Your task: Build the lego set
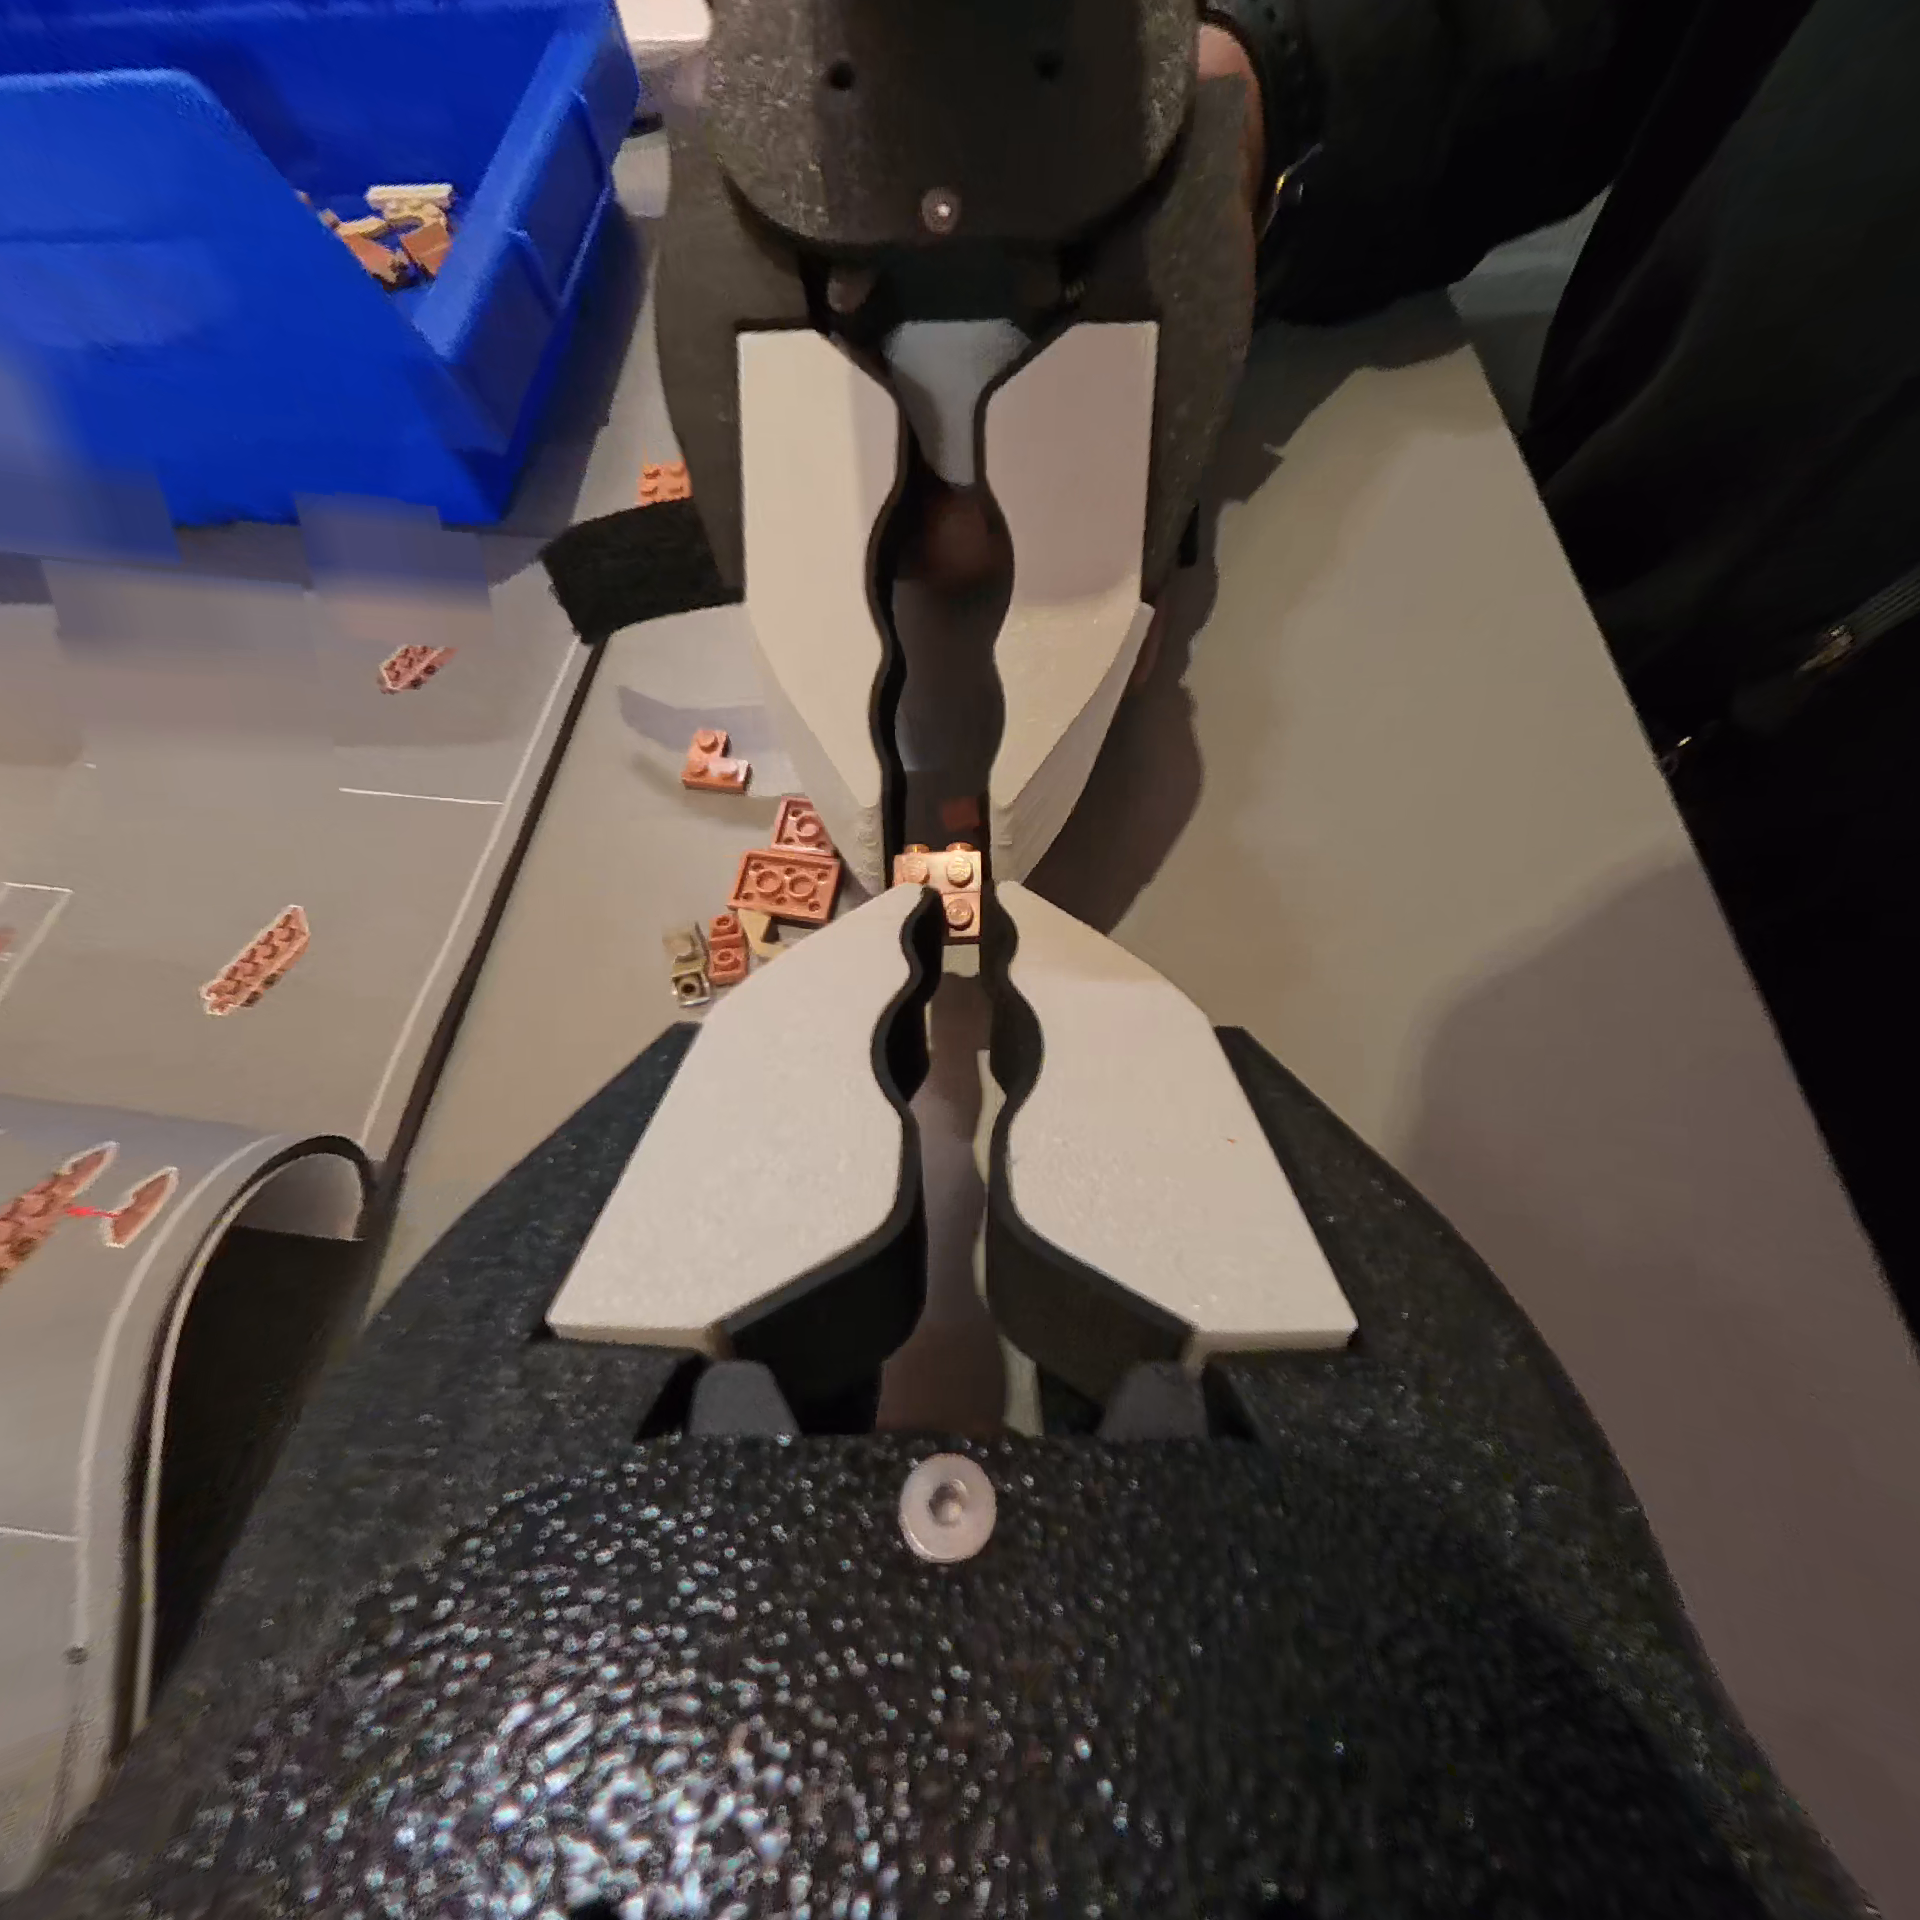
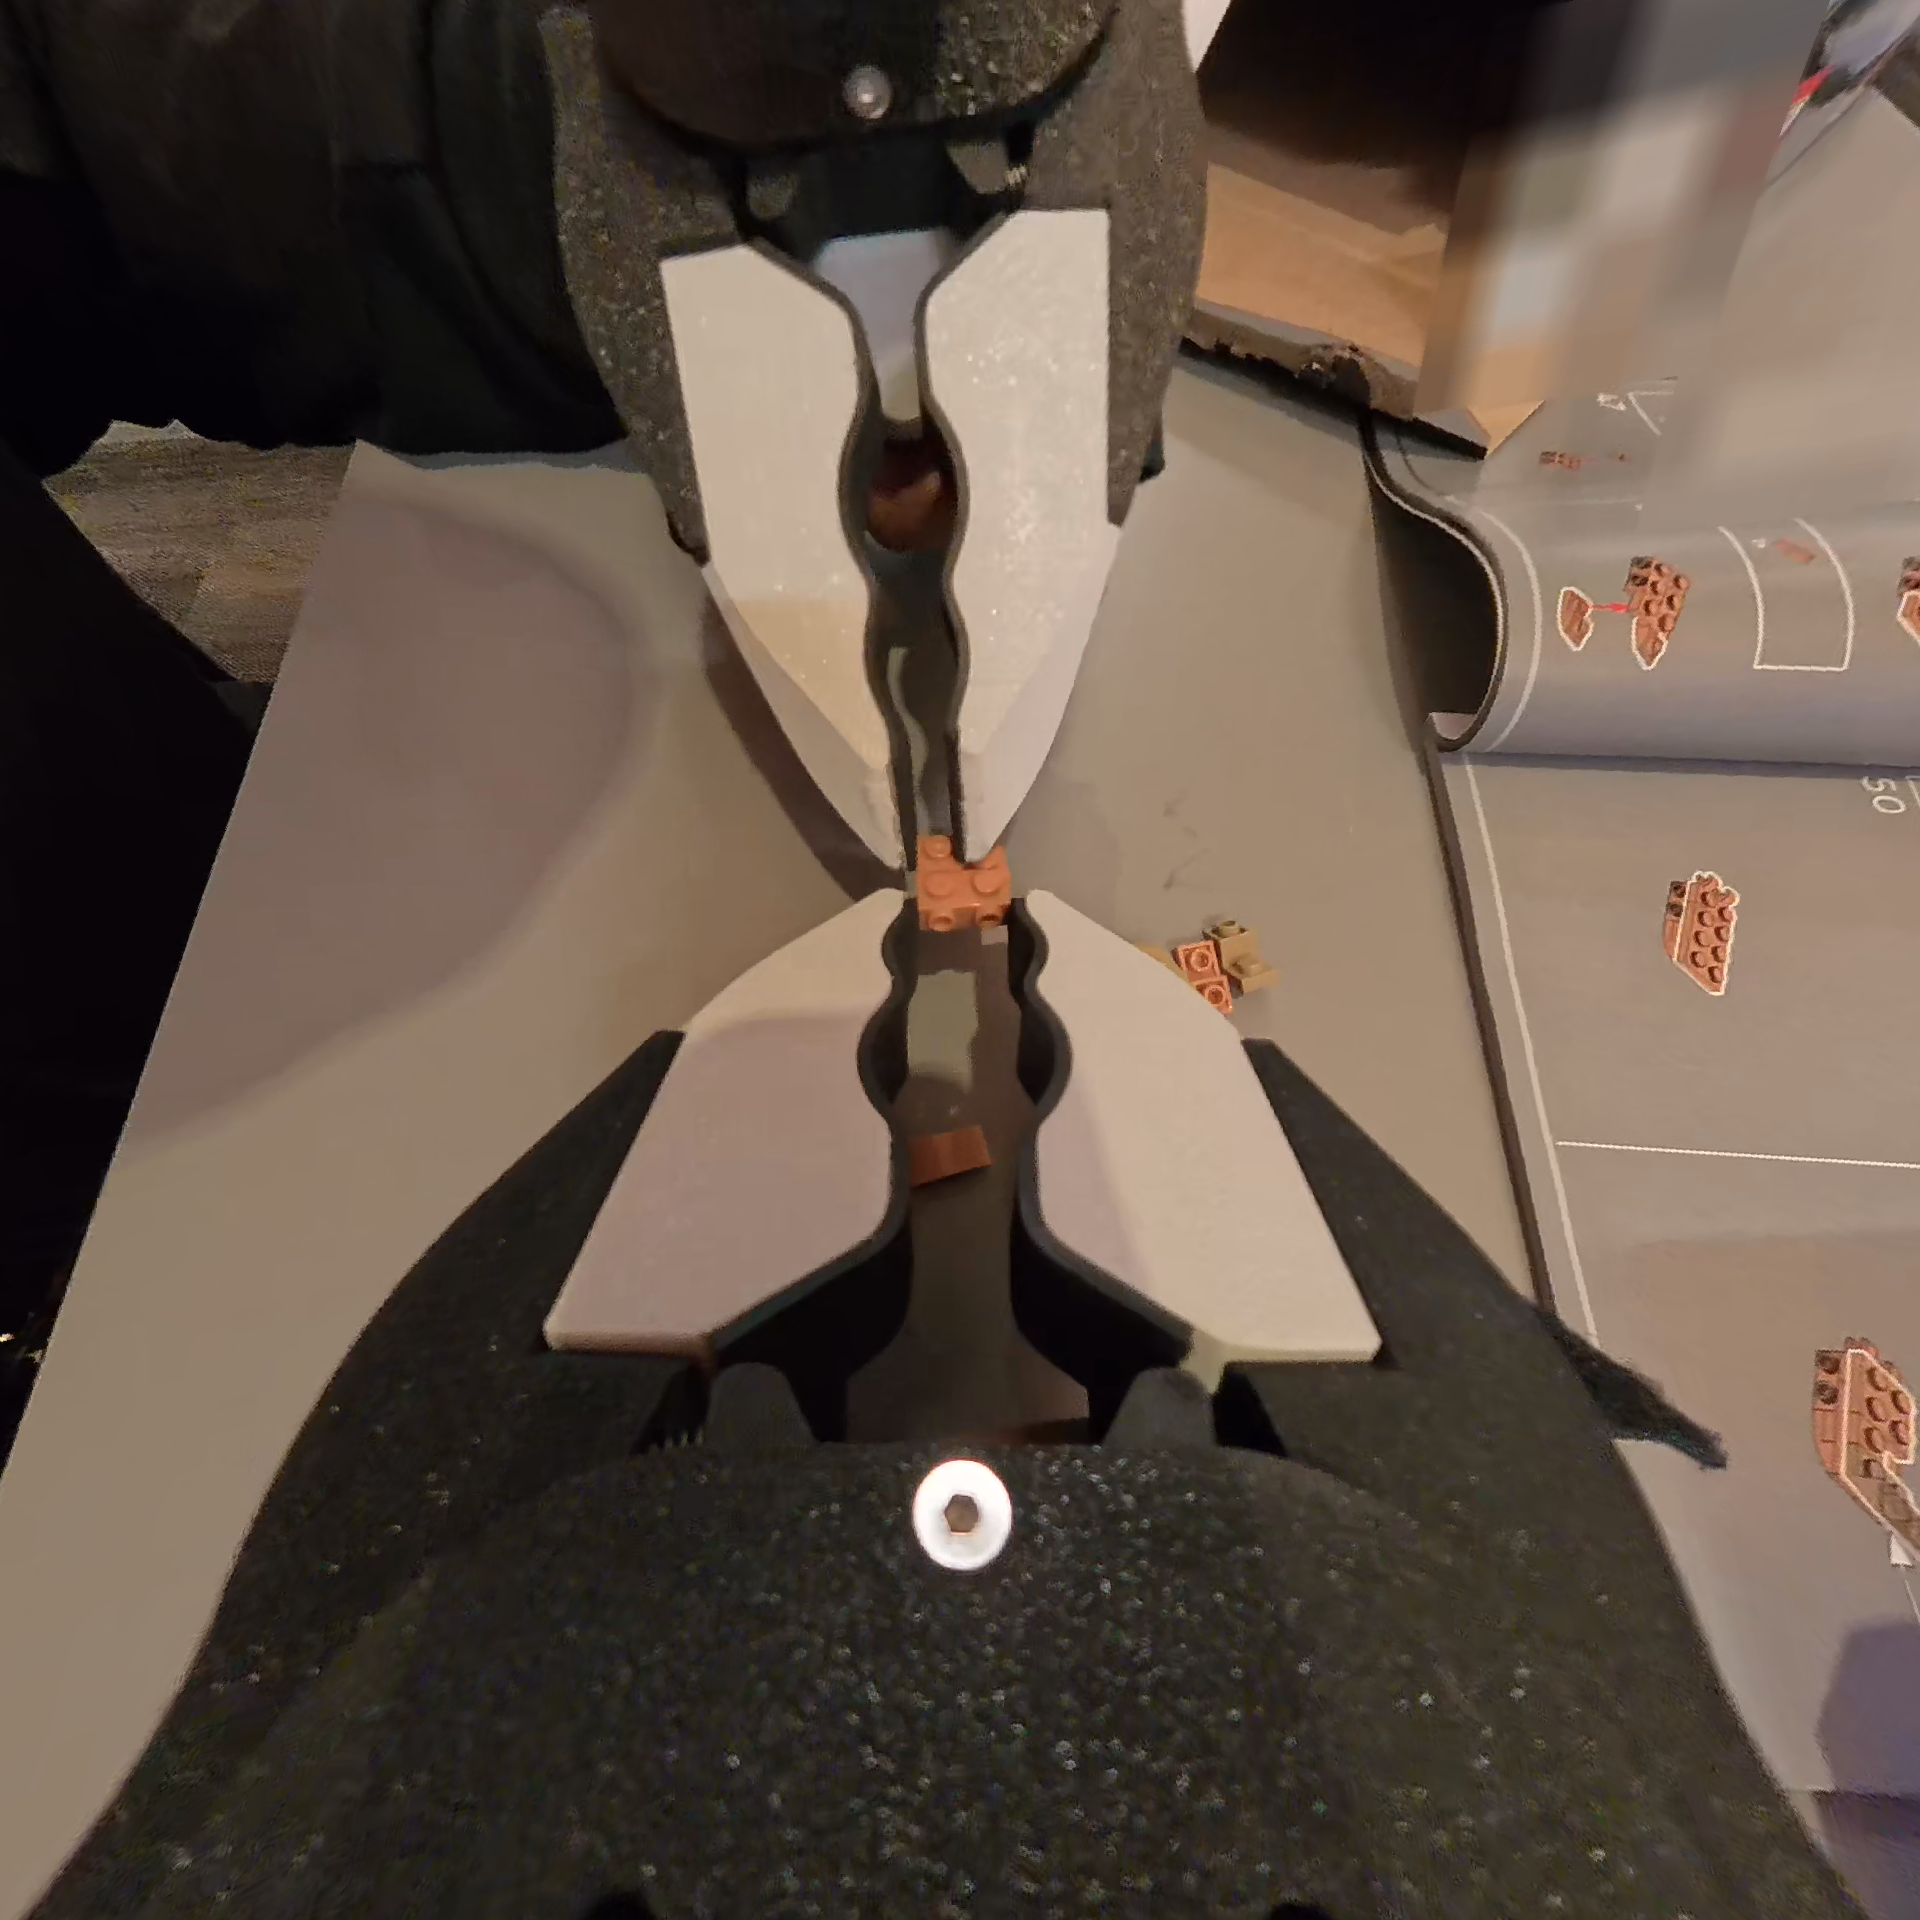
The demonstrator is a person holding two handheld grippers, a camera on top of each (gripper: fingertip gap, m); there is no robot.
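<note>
My two grippers meet tip to tip over the grey table (image 1: 1351,935). Between them is a small L-shaped brown studded brick (image 1: 961,868), held above the table. In the left wrist view my left gripper (image 1: 958,914) is shut on the brick's narrow one-stud end, and its pads touch both sides. The right gripper (image 1: 940,831) comes from the far side and grips the wider two-stud end. In the right wrist view my right gripper (image 2: 961,914) is shut on the same brick (image 2: 961,891), and the left gripper (image 2: 940,831) pinches its far end.
A blue bin (image 1: 312,260) with brown pieces stands far left. Loose brown and tan pieces (image 1: 784,888) lie left of the tips, and they also show in the right wrist view (image 2: 1210,971). A grey mat with printed brick pictures (image 2: 1704,1039) curls up at one end. A person's dark sleeve (image 1: 1714,416) is behind. Less than 4 cm separates the two grippers' tips.
</note>
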